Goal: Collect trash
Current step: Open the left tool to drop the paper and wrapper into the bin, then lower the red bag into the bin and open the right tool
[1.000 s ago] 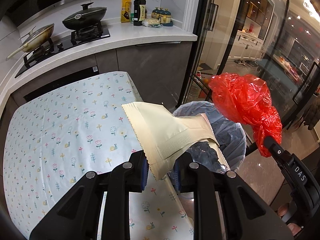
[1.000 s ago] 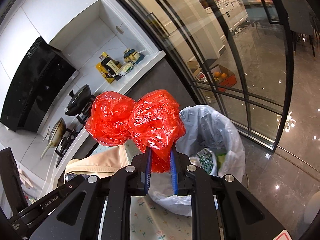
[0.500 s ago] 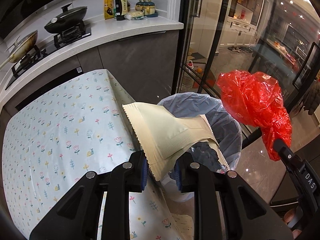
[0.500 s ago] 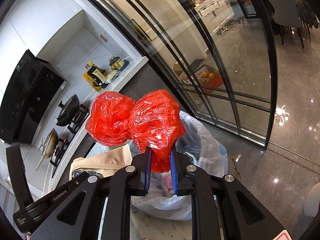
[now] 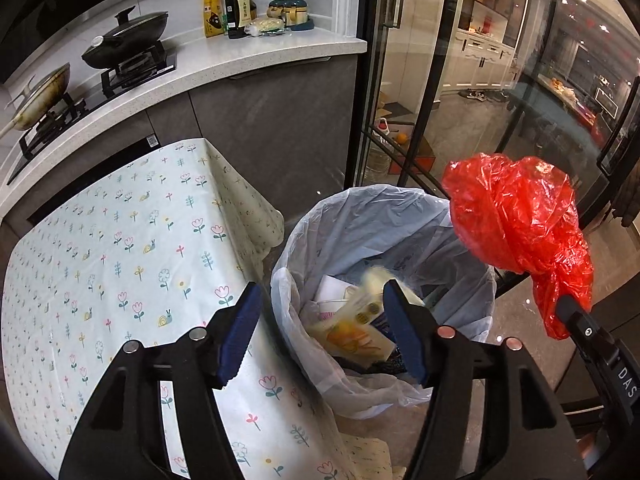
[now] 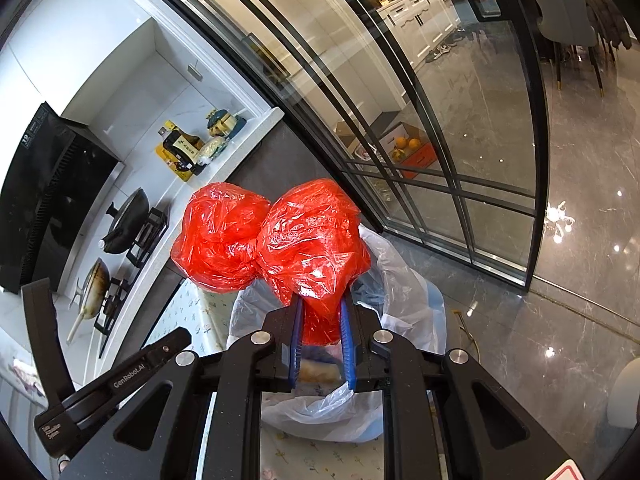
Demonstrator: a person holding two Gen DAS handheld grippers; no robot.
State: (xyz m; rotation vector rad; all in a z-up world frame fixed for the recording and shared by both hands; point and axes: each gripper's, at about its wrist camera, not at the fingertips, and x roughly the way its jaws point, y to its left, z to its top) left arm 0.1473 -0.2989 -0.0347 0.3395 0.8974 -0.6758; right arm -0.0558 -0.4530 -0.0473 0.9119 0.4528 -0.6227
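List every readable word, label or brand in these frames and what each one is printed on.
"DAS": right gripper, seen from the left wrist.
"GenRobot.AI": left gripper's arm.
"Data Acquisition System", small print below it.
Dark bottle label, yellow packet, range hood logo: too small to read.

Lidded wok and pan on the stove, sauce bottle beyond (countertop's end)

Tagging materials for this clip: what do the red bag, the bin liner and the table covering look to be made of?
Red bag: thin glossy plastic film, going by the sharp crinkles, glare spots and translucency.
Bin liner: thin pale plastic film, semi-clear and softly wrinkled, draped over the rim.
Table covering: floral-printed sheet, matte with a slight sheen; it folds softly at the corner, so either coated cloth or vinyl.
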